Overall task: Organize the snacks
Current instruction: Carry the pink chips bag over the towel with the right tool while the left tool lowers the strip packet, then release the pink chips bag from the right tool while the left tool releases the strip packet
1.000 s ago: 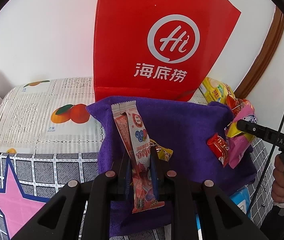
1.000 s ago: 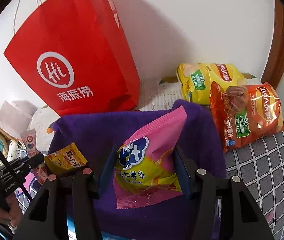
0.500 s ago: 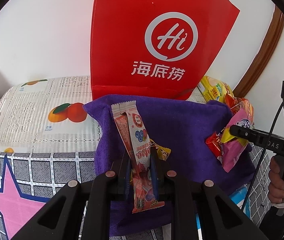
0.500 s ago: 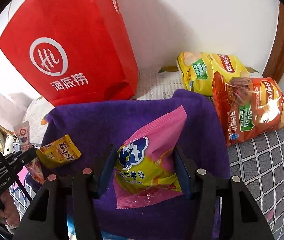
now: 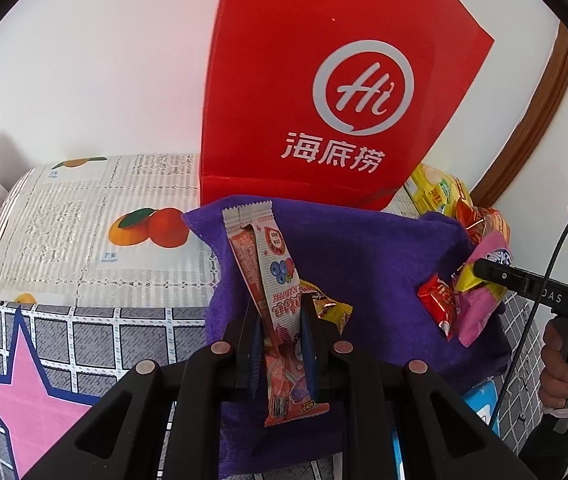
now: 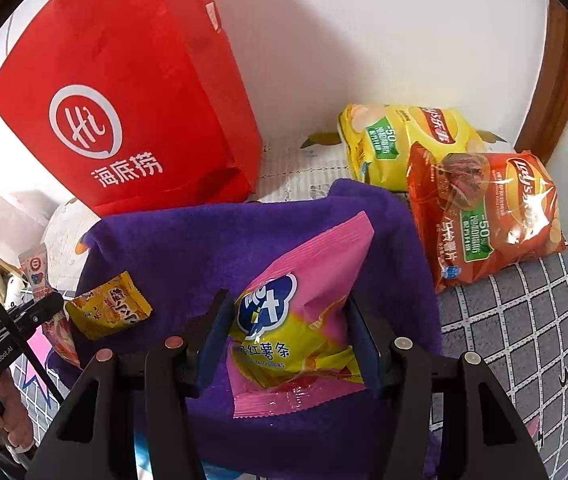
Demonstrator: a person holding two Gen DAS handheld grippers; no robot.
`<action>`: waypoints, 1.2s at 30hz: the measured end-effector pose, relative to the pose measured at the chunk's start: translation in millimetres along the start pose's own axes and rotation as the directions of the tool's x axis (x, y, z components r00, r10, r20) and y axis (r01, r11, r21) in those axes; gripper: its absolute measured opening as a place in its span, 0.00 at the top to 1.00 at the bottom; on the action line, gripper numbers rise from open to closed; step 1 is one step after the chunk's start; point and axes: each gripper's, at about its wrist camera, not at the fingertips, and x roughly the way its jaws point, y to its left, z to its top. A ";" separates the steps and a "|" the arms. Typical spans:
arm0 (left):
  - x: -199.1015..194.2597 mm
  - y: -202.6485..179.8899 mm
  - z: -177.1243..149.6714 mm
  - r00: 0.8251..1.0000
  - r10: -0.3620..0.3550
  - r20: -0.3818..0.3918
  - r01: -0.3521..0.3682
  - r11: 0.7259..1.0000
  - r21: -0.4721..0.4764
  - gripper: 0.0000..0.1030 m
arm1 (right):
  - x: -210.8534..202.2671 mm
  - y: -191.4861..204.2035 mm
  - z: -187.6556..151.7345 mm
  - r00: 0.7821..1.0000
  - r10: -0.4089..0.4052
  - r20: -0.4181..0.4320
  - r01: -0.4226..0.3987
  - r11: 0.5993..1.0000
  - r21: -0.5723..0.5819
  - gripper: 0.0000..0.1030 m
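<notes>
- Your left tongs (image 5: 280, 344) are clamped tight on a long, thin pink-and-white snack stick (image 5: 274, 292); it stands almost upright, crimped top edge leaning toward the red bag (image 5: 324, 92).
- Your right tongs (image 6: 290, 340) are closed on the pink and yellow sweet-potato pouch (image 6: 300, 320), pads pressing both sides, puffy foil bulging between them.
- Both packets hang over the purple towel (image 6: 212, 248), a soft, fuzzy cloth draped over something bulky; what lies under it is hidden.
- Open room: the middle of the towel is bare between your two tongs, with a small yellow packet (image 6: 108, 306) lying near its left edge, just beside your left tongs in the right wrist view.
- The far edge is tight: the red bag stands upright against the white wall, touching the towel's back edge.
- To your right, a yellow chip bag (image 6: 404, 140) lies by the wall, and an orange chip bag (image 6: 488, 212) overlaps its near side; both are glossy and crinkled.
- A small red wrapper (image 5: 440, 304) shows just beside your right tongs in the left wrist view; I cannot tell whether it is held or lying on the towel.
- The worktop (image 5: 84, 332) has a grey grid cover with a pink star; behind it lies a fruit-printed cloth (image 5: 84, 216).
- Something blue peeks out below the towel, cut off by your tongs.
</notes>
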 end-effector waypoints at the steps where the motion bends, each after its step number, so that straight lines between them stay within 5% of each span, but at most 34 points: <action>1: -0.2 0.9 0.2 1.000 -0.006 0.000 0.006 1.000 -0.005 0.84 | -0.6 -1.5 0.3 1.000 -0.002 0.002 0.002 1.000 0.003 0.45; 8: 1.7 -6.9 -1.9 0.998 -0.054 -0.010 0.054 0.999 0.002 0.84 | 2.1 2.3 0.4 1.000 0.009 -0.007 -0.009 1.000 -0.004 0.45; 24: 23.1 -15.5 -10.5 0.995 -0.047 -0.088 0.050 0.998 0.024 0.84 | 10.7 9.8 -5.6 0.998 0.001 -0.056 -0.004 0.999 -0.051 0.44; 36: 30.9 -23.5 -16.2 0.992 -0.027 -0.122 0.034 0.998 0.051 0.83 | 4.3 19.6 -4.4 1.000 -0.008 -0.014 0.007 0.997 -0.083 0.29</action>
